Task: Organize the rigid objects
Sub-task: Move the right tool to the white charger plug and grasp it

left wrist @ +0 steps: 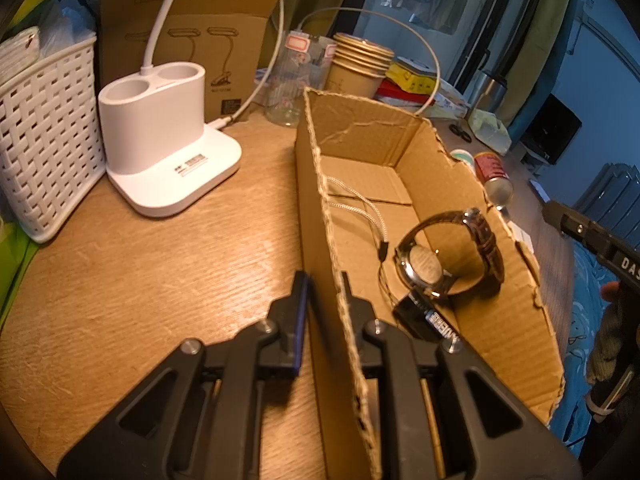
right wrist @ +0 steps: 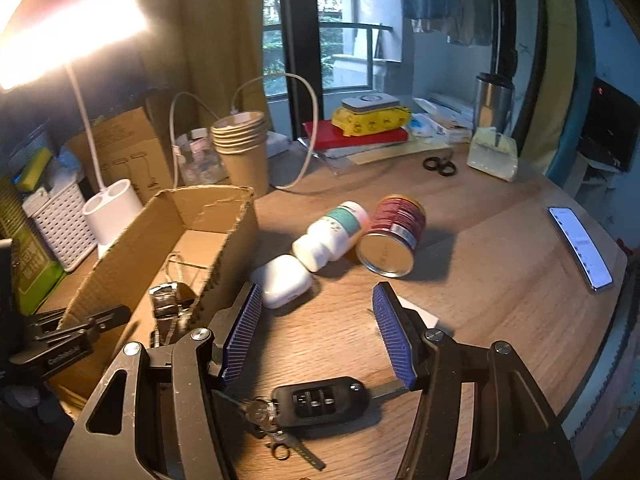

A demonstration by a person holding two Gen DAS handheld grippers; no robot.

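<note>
An open cardboard box (left wrist: 440,184) lies on the wooden table; it also shows in the right wrist view (right wrist: 132,248). Inside are a wristwatch (left wrist: 448,256), a braided cord (left wrist: 360,208) and a small dark item (left wrist: 428,320). My left gripper (left wrist: 325,280) is shut on the box's near wall, one finger on each side. My right gripper (right wrist: 316,308) is open above the table, right of the box. A black car key (right wrist: 320,402) with a key ring lies just below its fingers. A white case (right wrist: 284,280), a white pill bottle (right wrist: 332,236) and a red can (right wrist: 392,236) lie ahead of it.
A white lamp base (left wrist: 160,136) and a white woven basket (left wrist: 44,140) stand left of the box. Stacked paper cups (right wrist: 244,148), a plastic jar (right wrist: 200,164), books (right wrist: 360,132), scissors (right wrist: 440,166), a steel tumbler (right wrist: 494,100) and a phone (right wrist: 580,248) are also on the table.
</note>
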